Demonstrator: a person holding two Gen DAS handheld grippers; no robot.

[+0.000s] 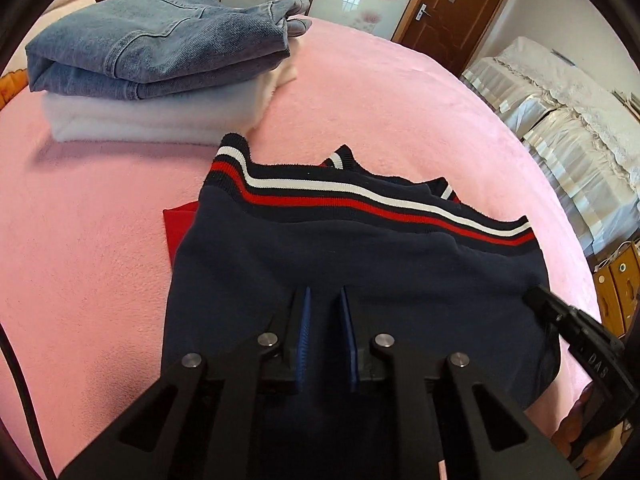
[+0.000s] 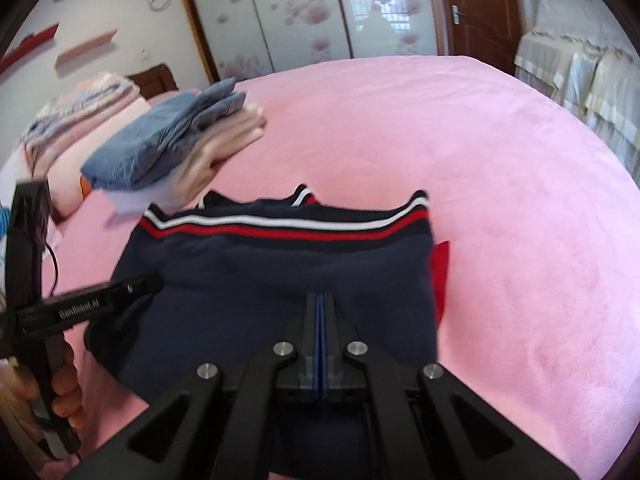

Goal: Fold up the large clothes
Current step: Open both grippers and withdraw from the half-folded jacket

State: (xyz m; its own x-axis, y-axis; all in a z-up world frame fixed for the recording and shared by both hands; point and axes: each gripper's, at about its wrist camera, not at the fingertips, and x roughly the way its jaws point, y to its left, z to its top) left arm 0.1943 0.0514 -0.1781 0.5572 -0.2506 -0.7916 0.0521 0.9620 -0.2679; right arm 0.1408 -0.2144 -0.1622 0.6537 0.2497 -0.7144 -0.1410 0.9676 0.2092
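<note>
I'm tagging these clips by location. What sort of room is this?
Most likely a home bedroom: a bed with a pink cover, a flowered sliding wardrobe, and a wooden door.

A navy-blue knitted sweater [image 1: 340, 264] with a ribbed hem striped in white and red lies folded on the pink fleece bed cover [image 1: 100, 240], its striped hem band running across the far edge and facing away from both cameras. A striped cuff [image 1: 340, 158] pokes out beyond the hem line, and a red panel [image 1: 178, 228] of the same garment shows from under one side of the fold. The cloth lies mostly flat with a few soft ripples below the hem, and its near edge is hidden under the fingers in both views.
</note>
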